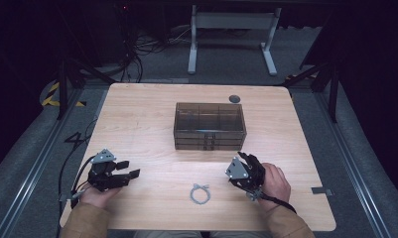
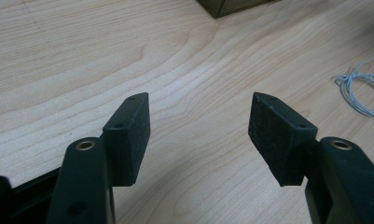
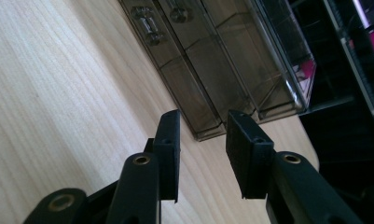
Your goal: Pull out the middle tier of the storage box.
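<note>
Standing by the desk [image 1: 147, 114], you see a person with a pair of tongs in each hand, forearms coming in from the near edge. The left tongs [image 1: 132, 168] rest low at the near left, pointing across the wood toward the middle; in the left gripper view [image 2: 201, 126] their two black pads are wide apart with nothing but bare wood grain between them. Off to their side lies a small coil of pale wire [image 1: 200, 194], flat on the desk near the front edge, roughly midway between the two hands and touching neither; the left gripper view catches it at its right edge [image 2: 362, 91].

The right tongs [image 1: 247, 159] sit at the near right, tipped toward a smoky, see-through storage box [image 1: 209, 126] that stands in the middle of the desk. The box has a divided open top and shallow drawers along its front. In the right gripper view [image 3: 203, 135] the pads stand a modest gap apart, clamped on nothing, aimed at a front corner of the box [image 3: 212, 84], where small drawer knobs show. The right tongs are close to the box but clear of it.
</note>
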### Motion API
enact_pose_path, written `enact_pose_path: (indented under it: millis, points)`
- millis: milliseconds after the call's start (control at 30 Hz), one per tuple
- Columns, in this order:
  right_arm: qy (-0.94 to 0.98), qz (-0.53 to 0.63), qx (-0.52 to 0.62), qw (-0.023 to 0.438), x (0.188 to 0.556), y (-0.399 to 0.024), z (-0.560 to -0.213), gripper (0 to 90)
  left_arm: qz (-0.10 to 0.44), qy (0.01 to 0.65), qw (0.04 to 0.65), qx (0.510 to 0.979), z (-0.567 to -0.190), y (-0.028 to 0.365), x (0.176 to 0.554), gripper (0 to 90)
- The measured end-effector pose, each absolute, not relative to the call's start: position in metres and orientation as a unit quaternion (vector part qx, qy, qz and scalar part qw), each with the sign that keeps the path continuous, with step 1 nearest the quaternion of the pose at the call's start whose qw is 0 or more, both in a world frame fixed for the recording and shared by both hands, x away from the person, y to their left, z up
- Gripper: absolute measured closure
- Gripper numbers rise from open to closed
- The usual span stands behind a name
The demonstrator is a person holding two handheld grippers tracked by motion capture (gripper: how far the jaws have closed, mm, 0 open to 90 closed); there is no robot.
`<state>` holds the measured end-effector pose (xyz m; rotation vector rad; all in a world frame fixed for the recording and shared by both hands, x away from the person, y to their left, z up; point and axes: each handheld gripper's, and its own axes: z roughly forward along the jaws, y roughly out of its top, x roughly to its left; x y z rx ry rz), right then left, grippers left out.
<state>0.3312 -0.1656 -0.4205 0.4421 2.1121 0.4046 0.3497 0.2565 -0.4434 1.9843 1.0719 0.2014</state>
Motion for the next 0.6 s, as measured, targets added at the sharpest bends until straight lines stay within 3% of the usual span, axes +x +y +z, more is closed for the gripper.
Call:
enact_pose_path:
  millis: [600]
  points:
    - [0.849,0.114,0.124,0.501,0.333,-0.134,-0.429,65.5,0.08,0.429,0.424,0.794,-0.444,0.256,0.35,39.7]
